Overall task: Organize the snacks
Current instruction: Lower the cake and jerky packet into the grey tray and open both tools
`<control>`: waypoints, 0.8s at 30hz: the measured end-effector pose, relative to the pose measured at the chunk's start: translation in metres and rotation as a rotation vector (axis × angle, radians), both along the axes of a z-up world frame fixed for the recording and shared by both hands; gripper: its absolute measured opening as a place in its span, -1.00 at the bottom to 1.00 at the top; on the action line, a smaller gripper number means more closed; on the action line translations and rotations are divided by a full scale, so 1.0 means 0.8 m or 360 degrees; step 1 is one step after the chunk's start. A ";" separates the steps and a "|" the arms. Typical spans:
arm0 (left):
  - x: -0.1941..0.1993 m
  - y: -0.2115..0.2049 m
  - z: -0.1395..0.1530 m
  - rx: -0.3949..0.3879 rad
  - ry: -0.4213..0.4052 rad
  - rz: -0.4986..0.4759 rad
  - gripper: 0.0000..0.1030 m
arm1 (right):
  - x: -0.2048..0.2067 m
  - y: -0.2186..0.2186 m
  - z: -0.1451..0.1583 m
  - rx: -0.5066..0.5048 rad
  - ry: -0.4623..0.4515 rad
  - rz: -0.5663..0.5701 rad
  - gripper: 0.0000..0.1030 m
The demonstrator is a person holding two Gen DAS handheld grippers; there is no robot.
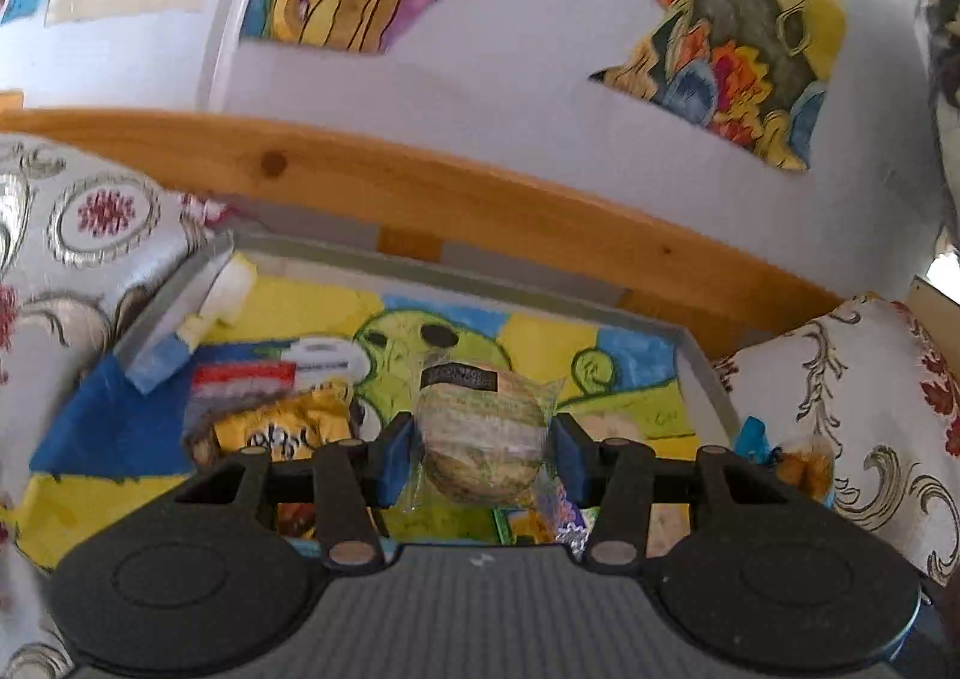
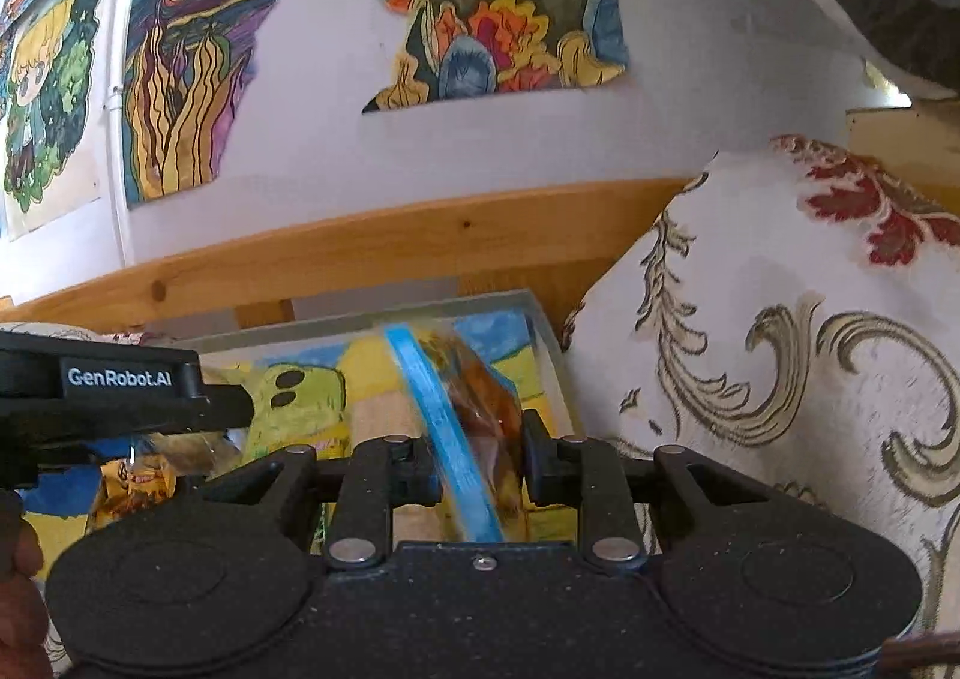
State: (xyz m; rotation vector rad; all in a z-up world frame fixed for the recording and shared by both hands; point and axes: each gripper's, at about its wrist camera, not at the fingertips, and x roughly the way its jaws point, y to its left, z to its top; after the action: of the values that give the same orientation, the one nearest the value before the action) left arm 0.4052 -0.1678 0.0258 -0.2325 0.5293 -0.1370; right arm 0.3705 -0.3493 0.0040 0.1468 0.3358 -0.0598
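A: What has the left gripper [image 1: 485, 454] got?
B: Its blue pads [image 1: 396, 457] are clamped on a round wrapped bun [image 1: 486, 433], held above the painted tray [image 1: 702, 379]. A yellow snack bag [image 1: 282, 427] lies at nine o'clock of it.
A: And the right gripper [image 2: 477, 460]?
B: Clenched on a clear packet with a blue strip [image 2: 474, 427], over the tray's corner; a patterned cushion [image 2: 780, 331] sits at three o'clock
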 end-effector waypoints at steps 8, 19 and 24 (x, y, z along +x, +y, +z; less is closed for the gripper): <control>-0.001 0.014 -0.007 -0.0043 0.0090 0.0091 0.28 | -0.003 0.002 0.004 0.0001 -0.0008 0.0020 0.11; -0.035 0.042 0.025 -0.0103 -0.0022 0.0208 0.96 | -0.035 0.000 0.041 -0.0019 -0.0135 -0.0004 0.71; -0.068 0.057 0.043 -0.0107 -0.0084 0.0259 0.99 | -0.069 -0.001 0.064 -0.0017 -0.0189 -0.0025 0.96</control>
State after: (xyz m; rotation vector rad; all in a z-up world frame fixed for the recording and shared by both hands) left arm 0.3509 -0.1224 0.0605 -0.3357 0.4515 -0.0026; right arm 0.3157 -0.3503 0.0550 0.1418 0.2161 -0.0679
